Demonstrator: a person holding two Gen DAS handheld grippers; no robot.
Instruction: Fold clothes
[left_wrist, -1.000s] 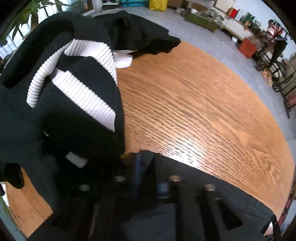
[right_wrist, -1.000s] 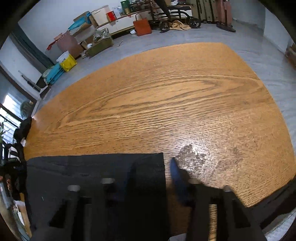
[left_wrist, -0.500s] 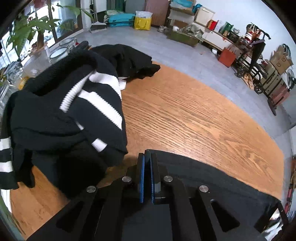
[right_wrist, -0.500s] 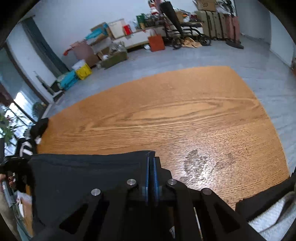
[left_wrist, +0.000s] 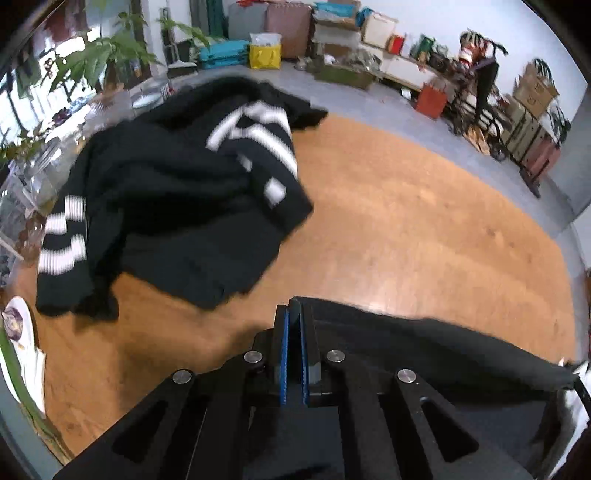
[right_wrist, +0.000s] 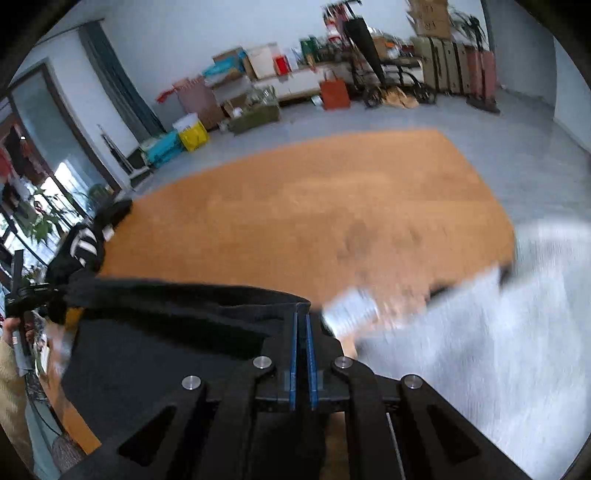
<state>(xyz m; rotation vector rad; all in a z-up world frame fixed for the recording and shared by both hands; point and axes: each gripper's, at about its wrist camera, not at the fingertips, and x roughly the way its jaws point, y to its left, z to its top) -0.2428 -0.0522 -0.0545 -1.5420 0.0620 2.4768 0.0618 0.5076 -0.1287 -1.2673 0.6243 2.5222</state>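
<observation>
Both grippers tilt steeply down over the wooden table (left_wrist: 424, 221), each clamped on a corner of the same dark garment (left_wrist: 443, 354) — the left gripper (left_wrist: 293, 314) nipping its left corner, the right gripper (right_wrist: 303, 317) its right corner, blue pads pressed nearly together on the cloth. The garment's top edge stretches between them, lifted just above the near side of the table. A black-and-white striped sweater (left_wrist: 177, 192) lies heaped at the table's left, and a pale grey cloth (right_wrist: 498, 332) — blurred — lies beside the right gripper.
</observation>
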